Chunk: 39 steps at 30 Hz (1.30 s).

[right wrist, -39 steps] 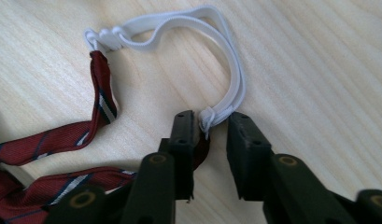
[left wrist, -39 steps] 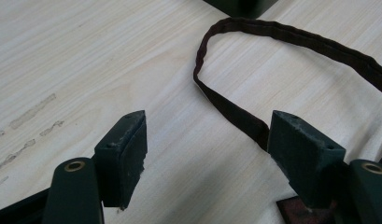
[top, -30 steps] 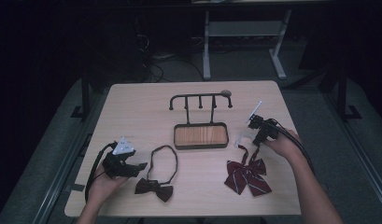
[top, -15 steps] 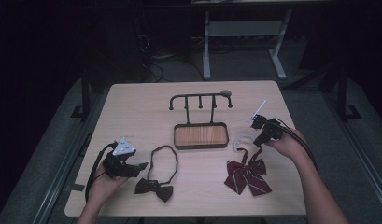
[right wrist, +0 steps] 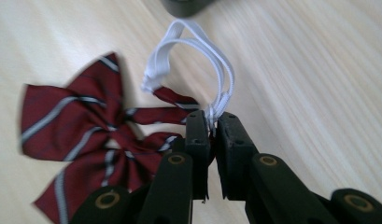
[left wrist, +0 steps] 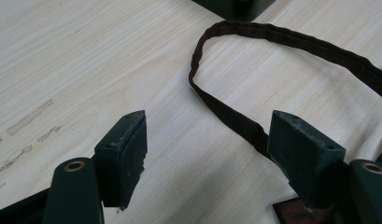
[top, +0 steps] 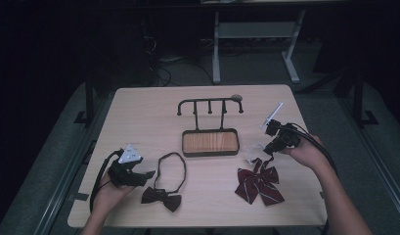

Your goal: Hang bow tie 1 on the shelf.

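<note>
Right gripper (right wrist: 211, 125): jaws pinched together on the white elastic loop (right wrist: 198, 56) of the striped burgundy bow tie (right wrist: 81, 140). Gripping the loop and not the bow looks deliberate, since the loop is the part that would slip over a peg.

Striped bow tie, position: flat on the table (top: 139, 112) at the near right, its bow (top: 258, 182) just below the right gripper (top: 270, 147) in the high view, the elastic arching up from the bow into the pinch.

Left gripper (left wrist: 205, 154): jaws wide apart, nothing between them, low over the wood. The dark strap (left wrist: 282, 39) of the brown bow tie (top: 162, 198) curves past, running close along the inside of one pad (left wrist: 303, 149); touching or not, I cannot tell.

Brown bow tie, position: near left of the table, strap looped out toward the stand, bow nearest the person.

Left gripper, high view (top: 144, 175): parked just beside that strap, poised as if waiting its turn.

Peg stand (top: 210, 104): upright at the table's middle, four pegs along its bar, wooden-bottomed tray (top: 210, 142) at its foot. All pegs bare, so neither tie is hung yet.

Likely next: lift the elastic and carry it toward a peg, keeping the loop open.
</note>
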{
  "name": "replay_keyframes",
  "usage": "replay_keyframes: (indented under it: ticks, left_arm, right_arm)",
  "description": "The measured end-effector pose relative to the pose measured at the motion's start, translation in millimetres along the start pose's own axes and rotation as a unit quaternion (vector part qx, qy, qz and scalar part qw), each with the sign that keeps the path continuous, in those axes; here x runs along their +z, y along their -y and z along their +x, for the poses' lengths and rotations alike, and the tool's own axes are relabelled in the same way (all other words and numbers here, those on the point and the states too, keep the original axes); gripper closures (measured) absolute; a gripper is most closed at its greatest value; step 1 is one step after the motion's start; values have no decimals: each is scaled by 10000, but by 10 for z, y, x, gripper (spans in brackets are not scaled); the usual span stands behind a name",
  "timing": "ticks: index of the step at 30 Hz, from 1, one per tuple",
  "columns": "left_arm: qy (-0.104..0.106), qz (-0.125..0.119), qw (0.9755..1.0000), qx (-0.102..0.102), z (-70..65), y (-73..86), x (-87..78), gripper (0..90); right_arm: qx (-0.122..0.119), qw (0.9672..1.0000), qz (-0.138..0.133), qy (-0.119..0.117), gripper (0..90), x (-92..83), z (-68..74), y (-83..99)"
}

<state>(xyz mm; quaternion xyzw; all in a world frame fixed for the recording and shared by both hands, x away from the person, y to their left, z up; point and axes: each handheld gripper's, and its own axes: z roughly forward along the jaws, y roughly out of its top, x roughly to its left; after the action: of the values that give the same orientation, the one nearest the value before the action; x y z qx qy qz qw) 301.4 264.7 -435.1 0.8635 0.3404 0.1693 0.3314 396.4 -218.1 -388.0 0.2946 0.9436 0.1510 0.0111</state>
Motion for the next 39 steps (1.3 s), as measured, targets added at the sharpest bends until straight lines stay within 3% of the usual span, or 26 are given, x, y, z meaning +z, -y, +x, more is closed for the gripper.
replay_keyframes:
  ticks: [5, 14, 19, 31, 39]
  left_arm:
    - [6, 17, 10000, 23, -2, -1, 4, 290]
    - [22, 22, 10000, 16, -2, 0, 13, 290]
    - [-8, -1, 10000, 27, -5, -2, 5, 290]
    - [-1, -1, 10000, 31, -7, -2, 3, 290]
    - [-16, -24, 10000, 2, -9, -2, 4, 289]
  right_arm:
    - [-218, 9996, -175, -85, 829, -187, 110, -58]
    - [-390, 9989, -113, -240, 830, -271, 178, -81]
    - [-518, 9979, -240, -296, 828, -386, 231, -126]
    - [-761, 9965, -283, -193, 829, -601, 331, -259]
    - [-799, 9962, -321, -132, 829, -723, 356, -334]
